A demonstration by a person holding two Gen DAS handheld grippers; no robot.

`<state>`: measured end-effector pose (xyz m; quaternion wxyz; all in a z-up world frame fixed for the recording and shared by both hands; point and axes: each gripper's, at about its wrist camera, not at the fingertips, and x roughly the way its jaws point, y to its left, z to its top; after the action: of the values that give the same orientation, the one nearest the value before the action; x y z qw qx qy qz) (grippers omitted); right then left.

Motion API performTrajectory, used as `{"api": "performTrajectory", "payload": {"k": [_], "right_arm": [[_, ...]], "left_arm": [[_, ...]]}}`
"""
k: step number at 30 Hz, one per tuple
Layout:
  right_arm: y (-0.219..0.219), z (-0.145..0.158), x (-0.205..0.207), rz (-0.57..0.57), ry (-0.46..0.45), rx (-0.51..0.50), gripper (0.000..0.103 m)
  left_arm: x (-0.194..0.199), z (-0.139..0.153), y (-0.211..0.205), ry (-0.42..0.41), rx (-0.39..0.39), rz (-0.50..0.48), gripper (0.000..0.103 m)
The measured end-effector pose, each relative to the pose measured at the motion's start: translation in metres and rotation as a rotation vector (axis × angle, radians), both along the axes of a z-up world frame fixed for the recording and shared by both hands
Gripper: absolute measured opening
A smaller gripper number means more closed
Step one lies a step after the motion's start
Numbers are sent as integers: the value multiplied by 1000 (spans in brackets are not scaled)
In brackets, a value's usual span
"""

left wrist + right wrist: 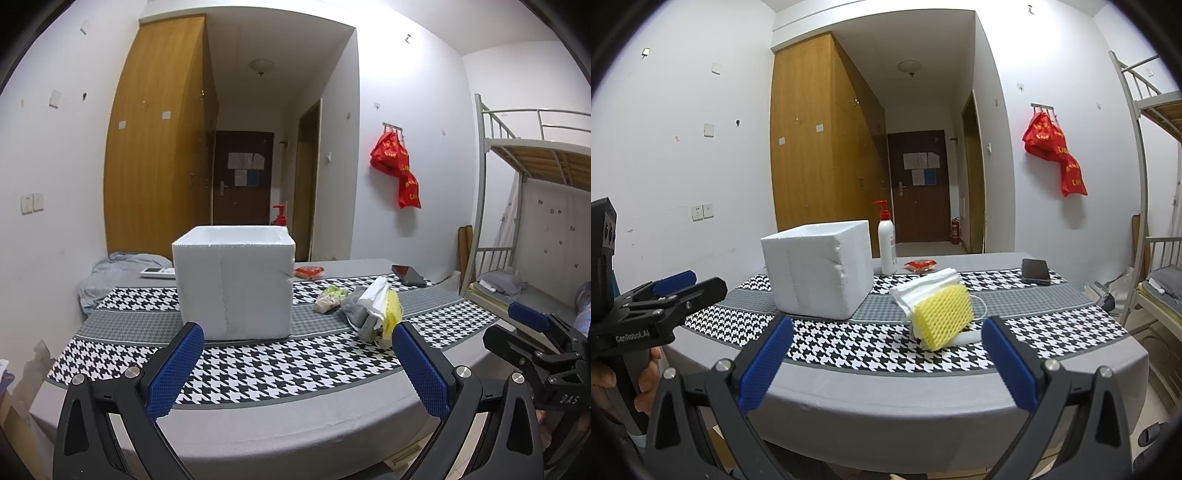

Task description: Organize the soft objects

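A white foam box [234, 282] [816, 269] stands open-topped on the checked tablecloth. To its right lies a pile of soft things: a yellow mesh sponge [942, 315] [390, 314], white foam sheets [923, 288] [376, 297], a grey cloth [356, 306] and a small bagged item [328, 297]. My left gripper [297, 363] hovers open before the box, nothing between its blue pads. My right gripper [886, 360] is open in front of the sponge, apart from it, and also shows at the right edge of the left wrist view [532, 325].
A white pump bottle with red top [886, 247] stands behind the box. A red packet [920, 264] and a dark phone [1035, 271] lie at the table's back. A remote [157, 272] rests left of the box. A bunk bed [532, 192] stands to the right.
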<state>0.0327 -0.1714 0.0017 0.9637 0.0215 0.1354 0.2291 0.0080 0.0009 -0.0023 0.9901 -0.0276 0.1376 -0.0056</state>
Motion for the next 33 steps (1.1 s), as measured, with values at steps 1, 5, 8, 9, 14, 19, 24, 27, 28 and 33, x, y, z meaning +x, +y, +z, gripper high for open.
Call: {"api": "performTrajectory", "payload": {"k": [1, 5, 8, 9, 14, 19, 24, 27, 28, 33], "right_arm": [[0, 0, -1, 0, 0, 0, 103], [1, 0, -1, 2, -1, -1, 103], [1, 0, -1, 2, 1, 0, 103], [1, 0, -1, 3, 1, 0, 103], [2, 0, -2, -2, 0, 0, 103], [2, 0, -3, -1, 0, -2, 103], [1, 1, -2, -1, 3, -2, 103], [0, 1, -1, 1, 6, -3, 103], [0, 1, -1, 1, 7, -4, 103], [2, 2, 6, 5, 16, -7, 103]], "left_arm": [[0, 0, 0, -1, 0, 0, 102], [1, -1, 3, -7, -2, 10, 102], [3, -2, 3, -6, -6, 16, 102], [3, -2, 3, -5, -7, 16, 102], [5, -3, 3, -5, -9, 18, 102], [6, -4, 5, -7, -11, 21, 102], [8, -6, 5, -5, -9, 23, 102], [9, -6, 5, -3, -10, 24, 102], [10, -7, 6, -1, -11, 23, 102], [16, -6, 8, 3, -17, 25, 102]]}}
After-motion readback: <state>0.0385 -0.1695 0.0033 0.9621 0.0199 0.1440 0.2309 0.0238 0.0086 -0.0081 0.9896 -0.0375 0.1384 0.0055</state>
